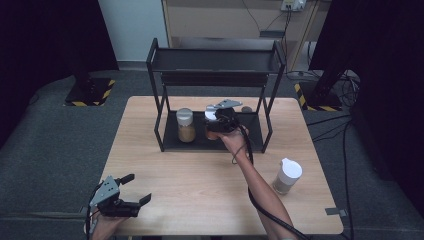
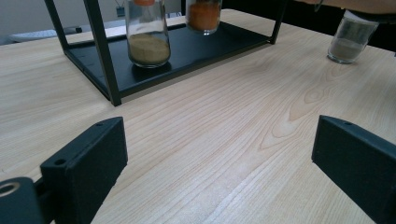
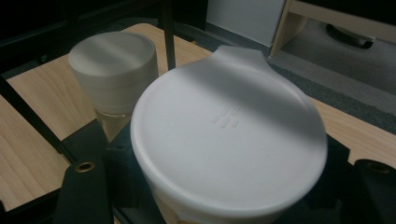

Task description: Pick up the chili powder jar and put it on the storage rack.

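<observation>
A black two-tier rack (image 1: 159, 131) stands at the back of the wooden table (image 1: 200, 185). On its lower shelf, at the left, is a white-lidded jar of tan powder (image 1: 185, 125) (image 2: 148, 35) (image 3: 114, 60). Just right of it, my right gripper (image 1: 220, 121) (image 3: 229, 191) is shut on a jar of orange powder (image 1: 212, 133) (image 2: 204, 16), whose white lid (image 3: 229, 135) sits between the jaws. Whether this jar touches the shelf I cannot tell. My left gripper (image 1: 134, 191) (image 2: 219, 158) rests open over the table's front left corner, with nothing between its jaws.
A third white-lidded jar of pale powder (image 1: 287, 176) (image 2: 350, 39) stands on the table at the right, beside the person's right forearm (image 1: 257, 185). The rack's upper shelf (image 1: 215, 61) hangs over the lower one. A cable trails along that forearm.
</observation>
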Motion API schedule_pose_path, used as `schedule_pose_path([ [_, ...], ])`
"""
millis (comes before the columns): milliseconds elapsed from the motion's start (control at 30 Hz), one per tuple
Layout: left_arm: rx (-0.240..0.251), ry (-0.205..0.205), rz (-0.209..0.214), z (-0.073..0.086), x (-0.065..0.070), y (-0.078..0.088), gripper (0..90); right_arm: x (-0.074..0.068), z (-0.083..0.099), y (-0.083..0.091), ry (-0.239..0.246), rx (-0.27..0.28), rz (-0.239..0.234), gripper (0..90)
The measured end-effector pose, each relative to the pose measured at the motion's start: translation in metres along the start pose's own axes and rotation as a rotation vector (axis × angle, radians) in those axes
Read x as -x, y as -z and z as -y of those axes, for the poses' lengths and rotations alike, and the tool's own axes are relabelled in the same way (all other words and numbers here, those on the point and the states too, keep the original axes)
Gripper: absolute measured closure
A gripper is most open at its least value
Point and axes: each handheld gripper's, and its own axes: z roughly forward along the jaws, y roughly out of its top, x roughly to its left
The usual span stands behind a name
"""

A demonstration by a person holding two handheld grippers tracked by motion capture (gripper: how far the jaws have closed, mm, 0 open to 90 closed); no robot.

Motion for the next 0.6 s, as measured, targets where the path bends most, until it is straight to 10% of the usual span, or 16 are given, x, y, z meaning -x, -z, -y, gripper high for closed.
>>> schedule_pose_path([
  [600, -0.005, -0.005, 0.000, 0.000, 0.000, 0.000, 2.5, 0.001, 0.016, -0.018, -0.024, -0.028, -0.006, 30.9],
])
